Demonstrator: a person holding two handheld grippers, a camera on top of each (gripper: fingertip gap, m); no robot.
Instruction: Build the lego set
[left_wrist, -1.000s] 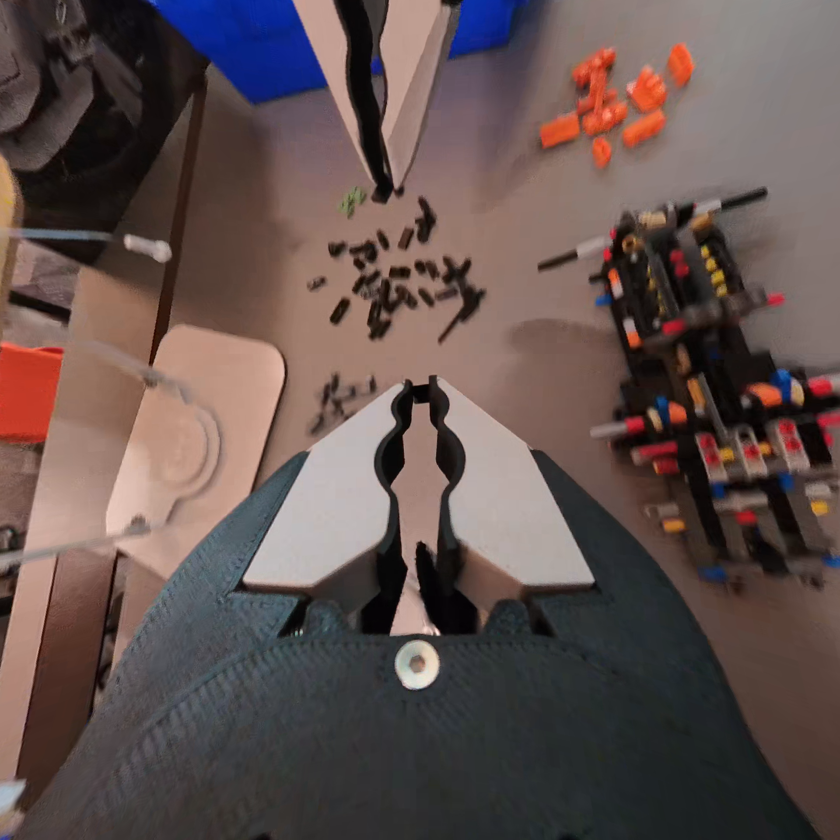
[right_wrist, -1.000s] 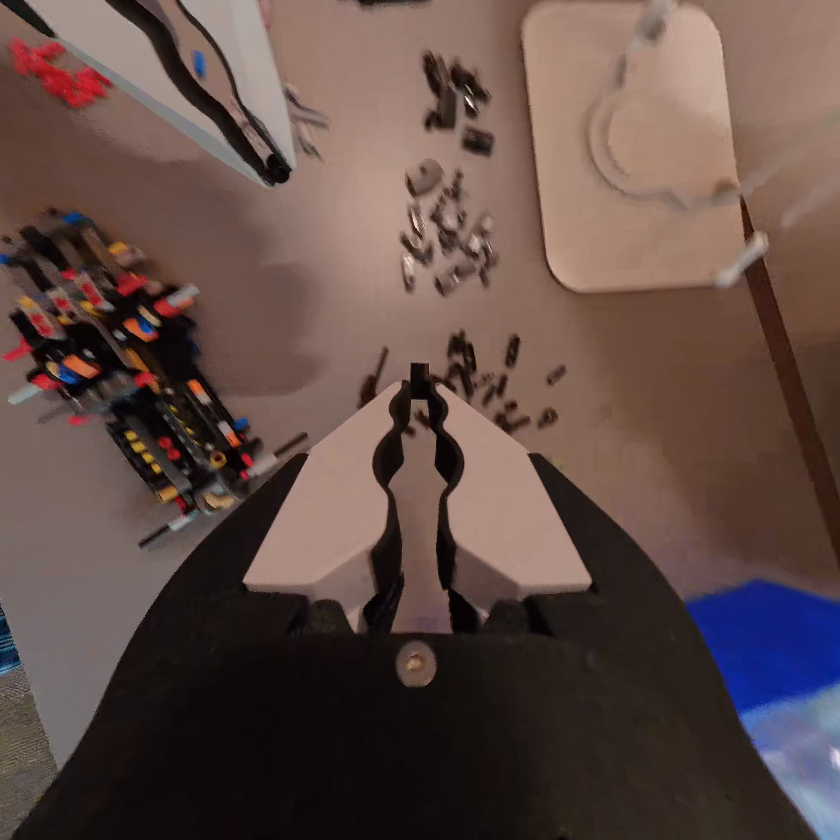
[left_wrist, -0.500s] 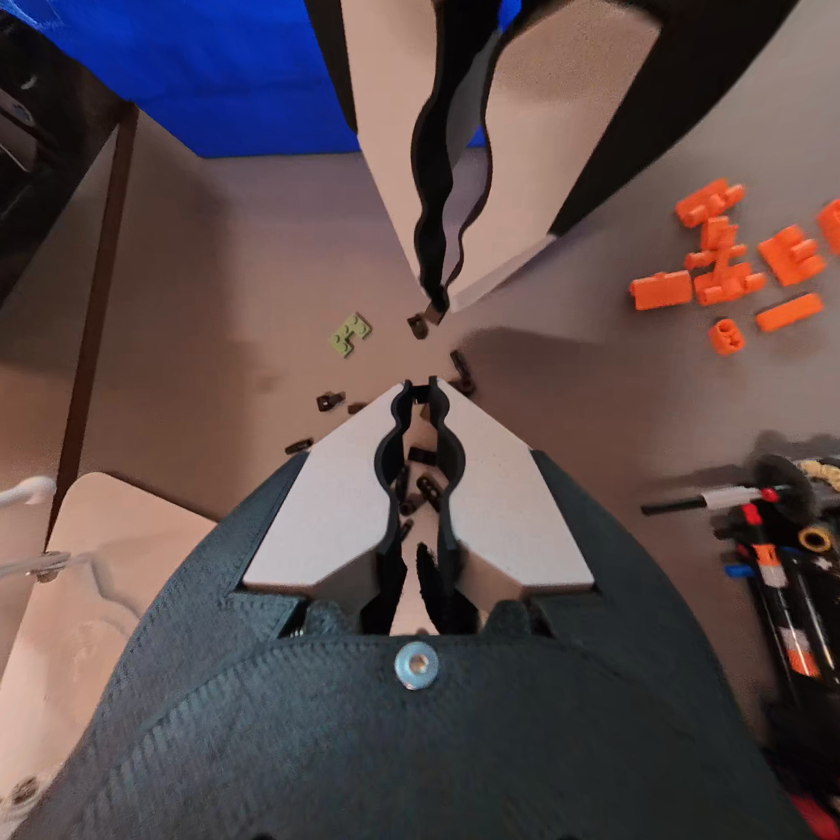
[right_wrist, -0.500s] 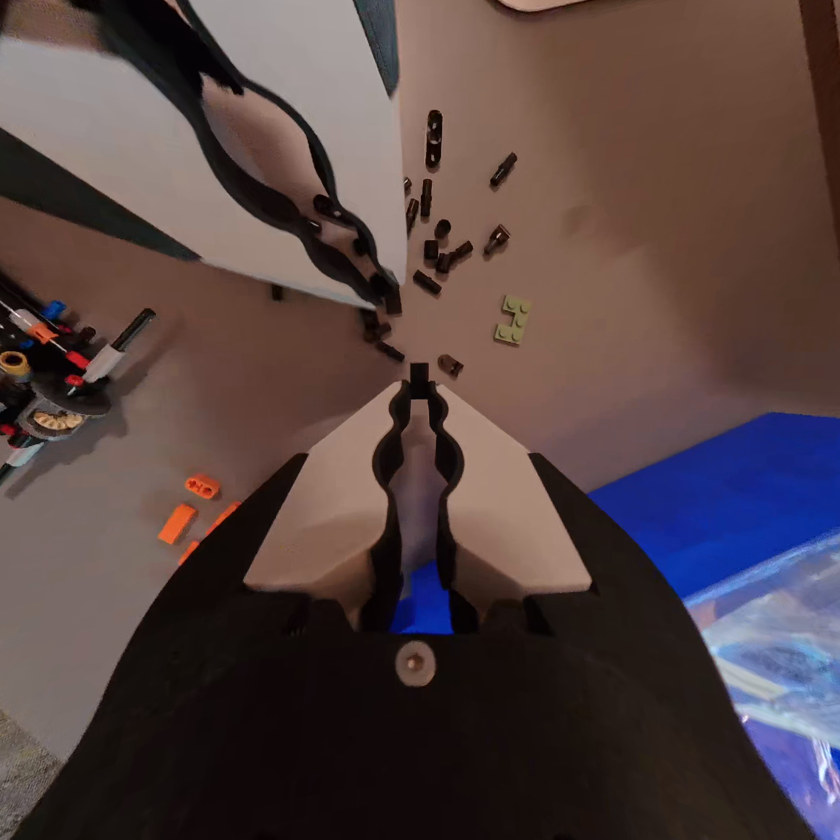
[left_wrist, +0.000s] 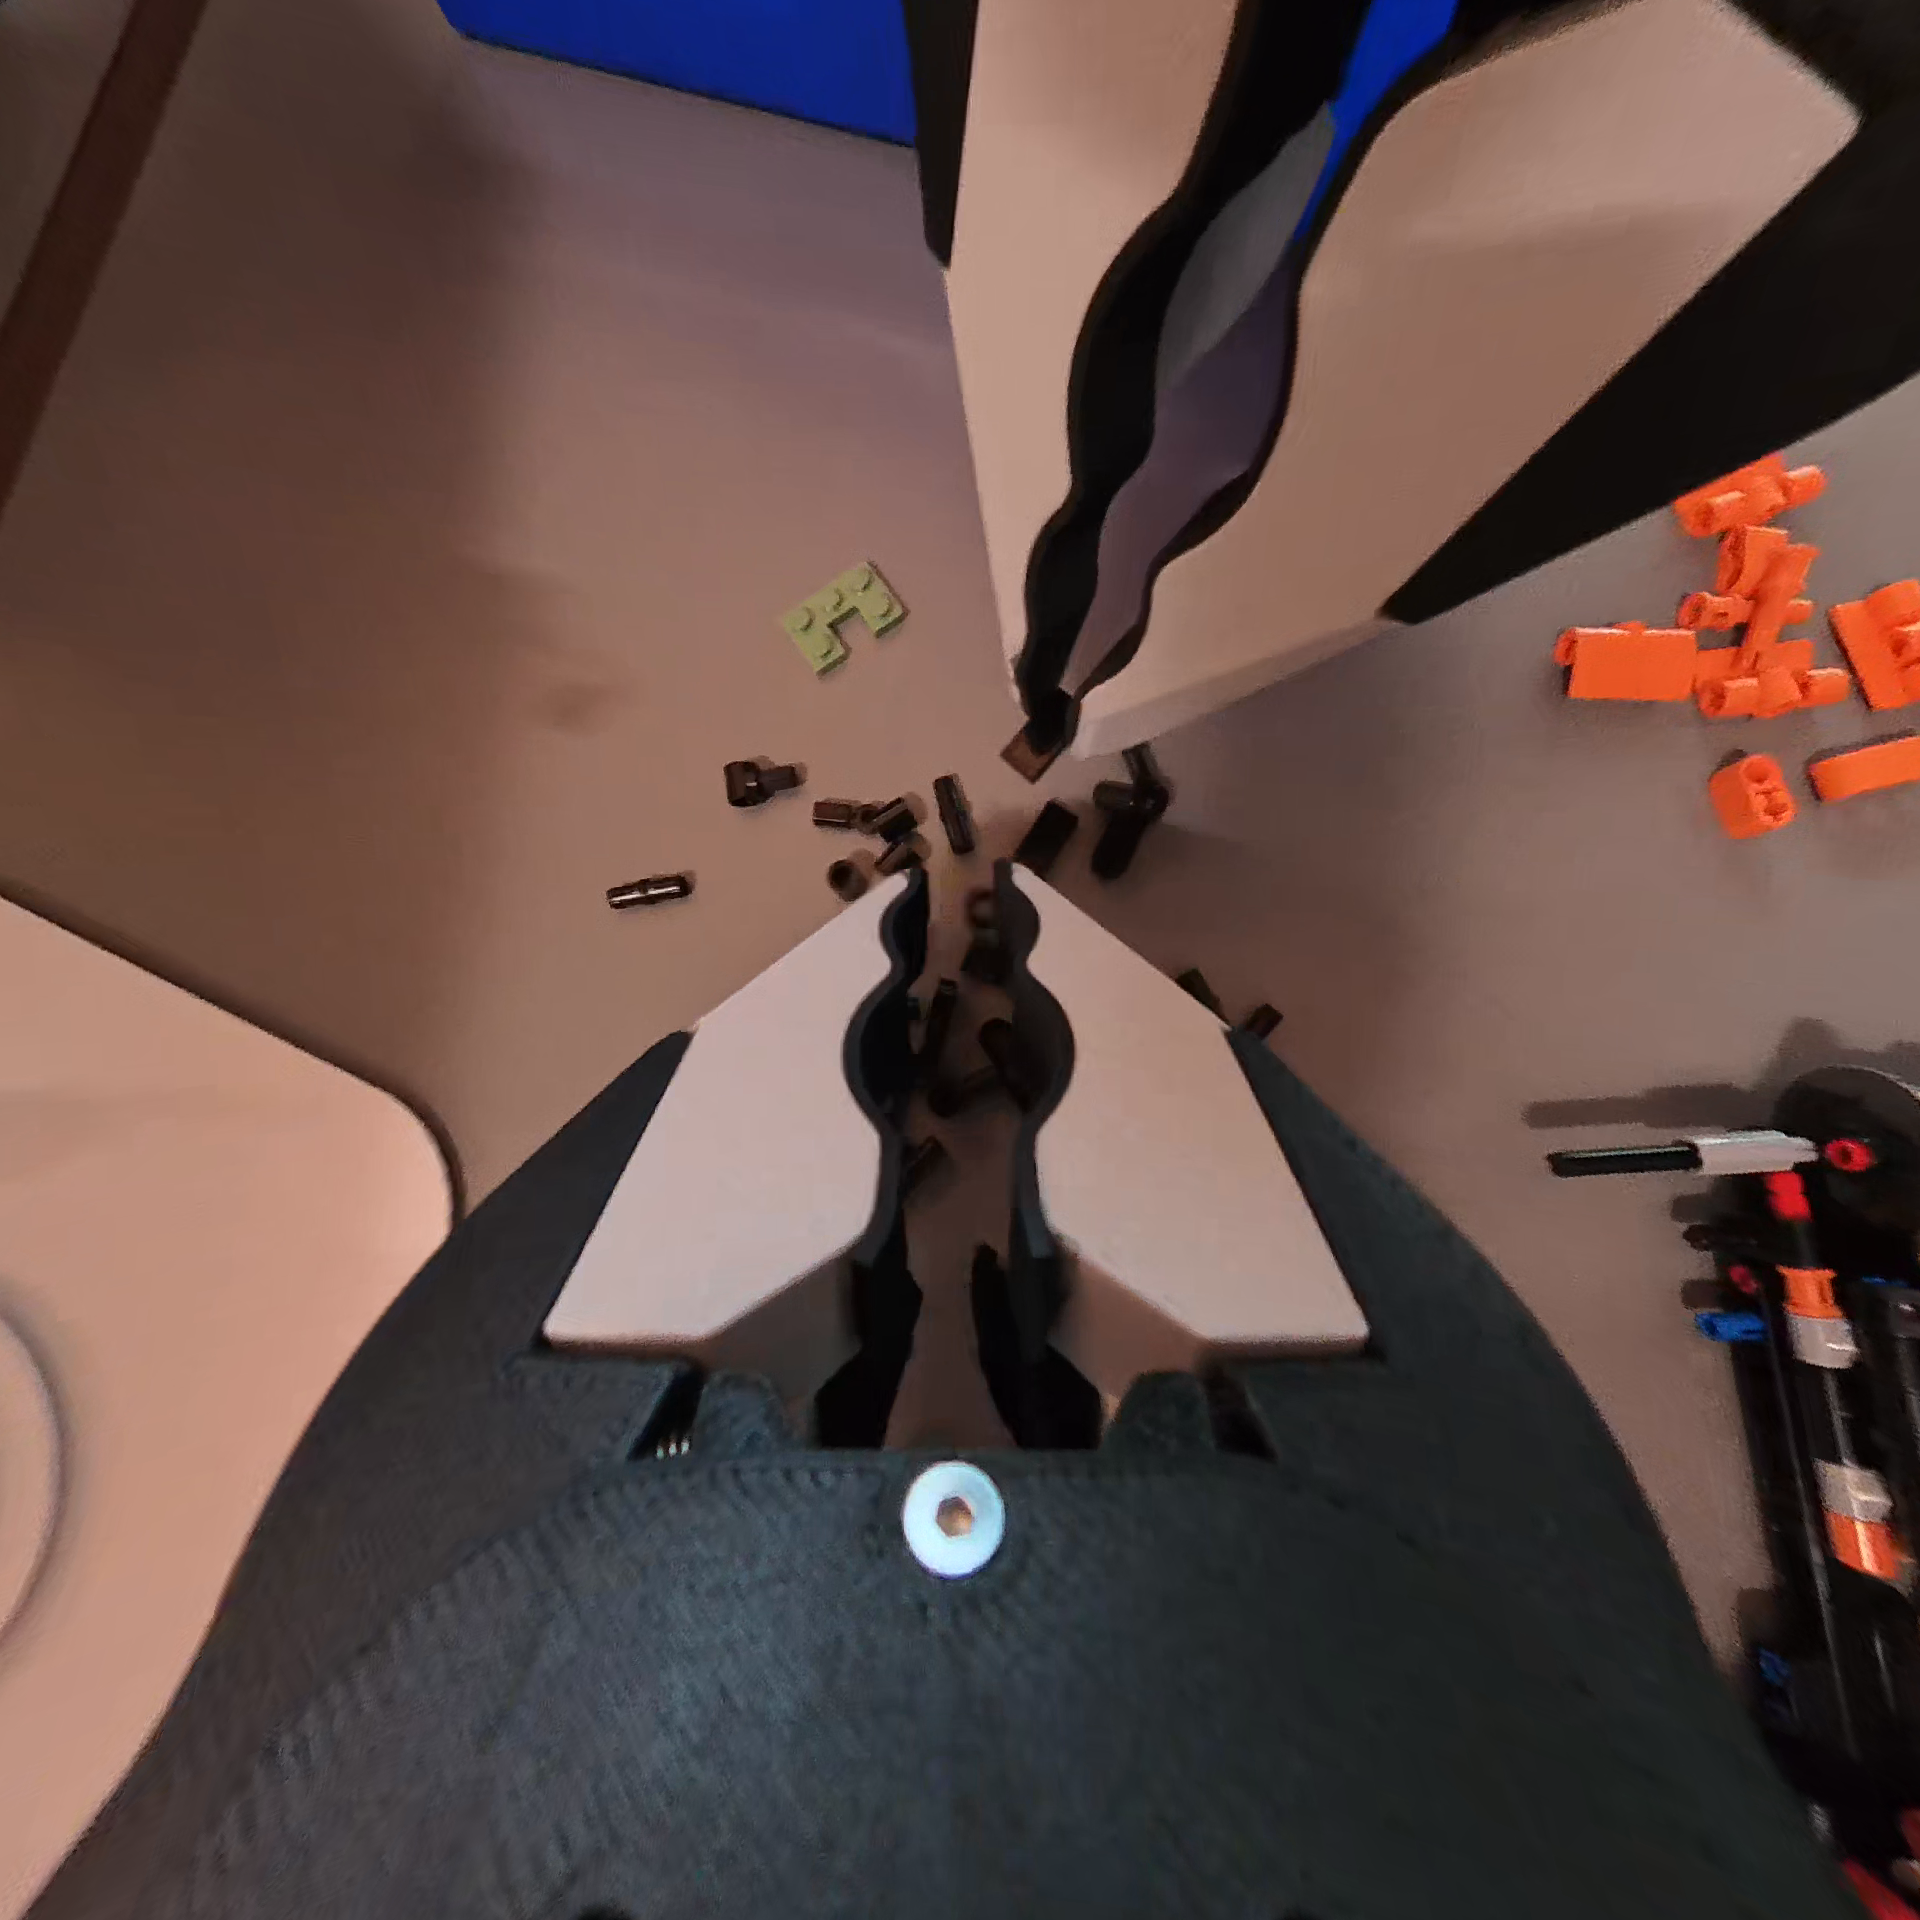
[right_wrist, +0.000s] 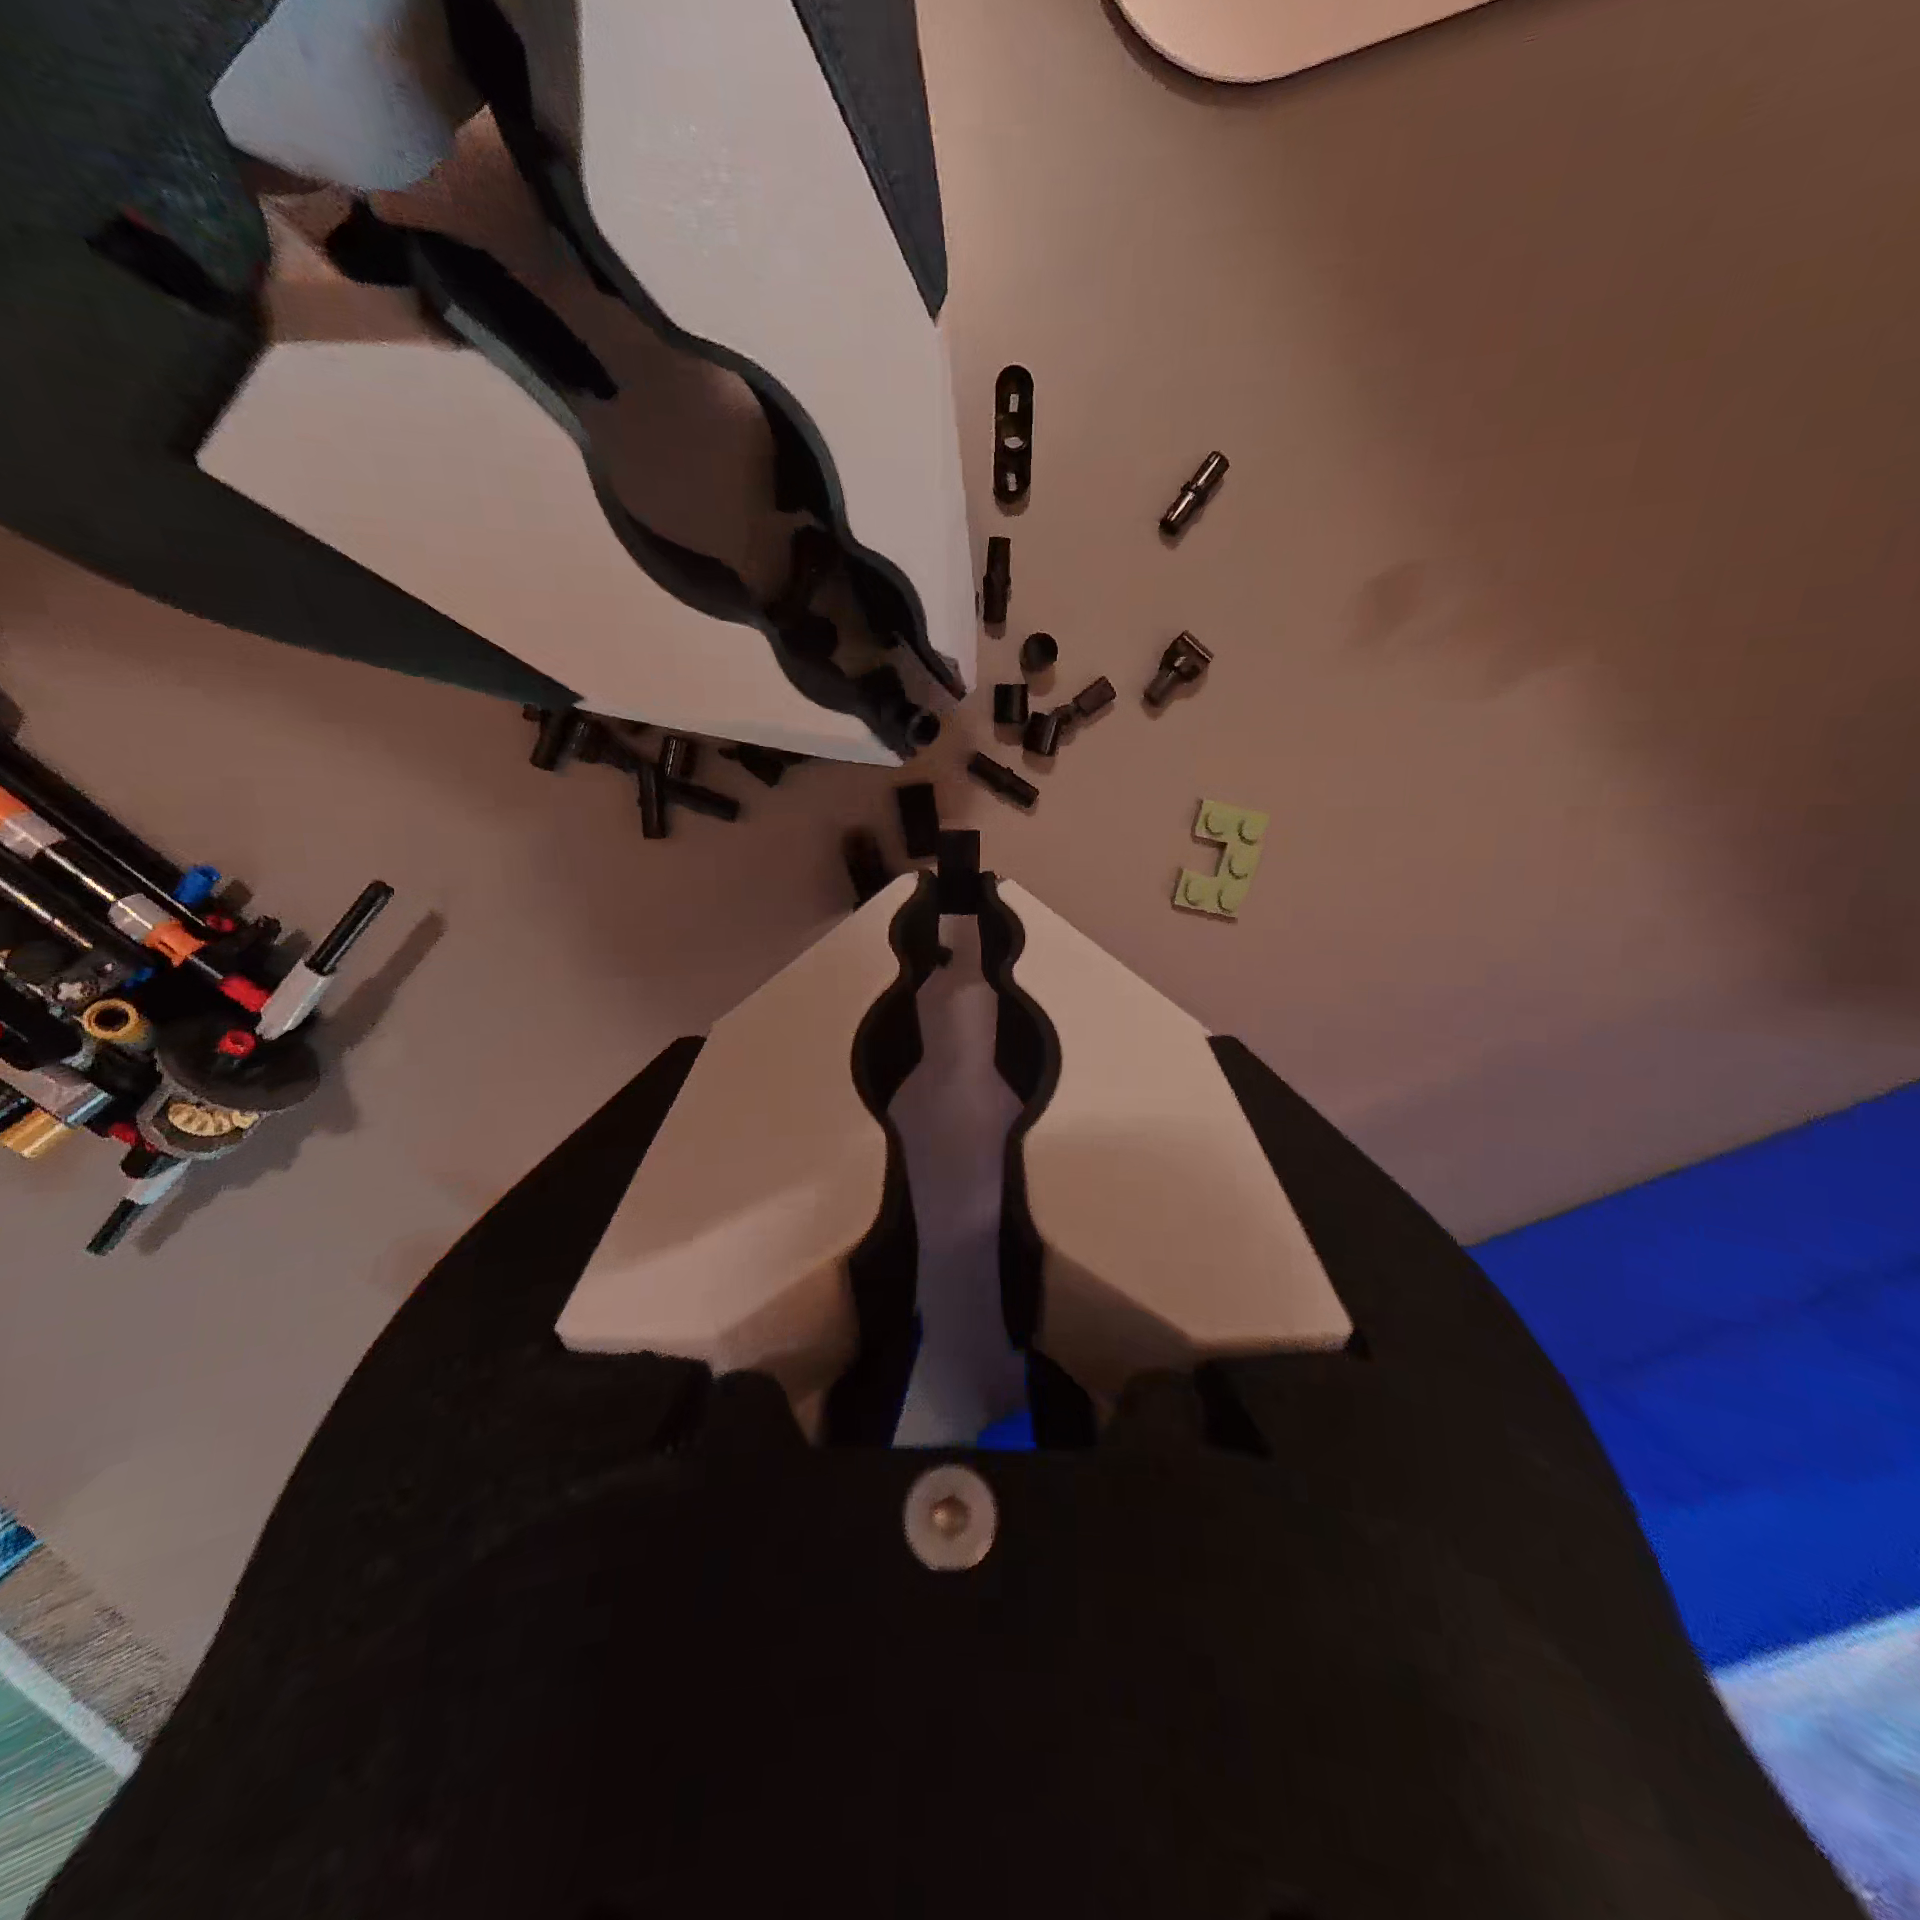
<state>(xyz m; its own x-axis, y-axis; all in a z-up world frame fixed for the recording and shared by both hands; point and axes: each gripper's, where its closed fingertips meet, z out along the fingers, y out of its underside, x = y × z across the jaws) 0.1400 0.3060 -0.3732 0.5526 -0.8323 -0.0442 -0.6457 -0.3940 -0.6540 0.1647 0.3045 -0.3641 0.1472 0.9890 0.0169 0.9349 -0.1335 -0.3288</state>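
your right gripper has its two white fingers pressed together on a small black lego piece. the piece sticks out past the tips. in the left wrist view this same gripper comes down from the top, and the little dark piece sits at its very tip, just above the grey worktop.

your left gripper has its fingers a little apart, with nothing between them. you can see the worktop and some loose pieces through the gap. it sits low over a scatter of small black lego pins. in the right wrist view, the left gripper comes in from the top left, and its tips are right by the same black pins.

the two grippers point at each other, tips near but not touching.

a flat light green lego plate with a notch in it lies alone just beside the pins. a bunch of bright orange lego pieces lies well apart, off to one side. the big half-built lego model, black with red, blue and orange bits, lies on the worktop near the edge of the view. a blue bin sits at the side, and a pale flat board with round corners lies on the worktop too.
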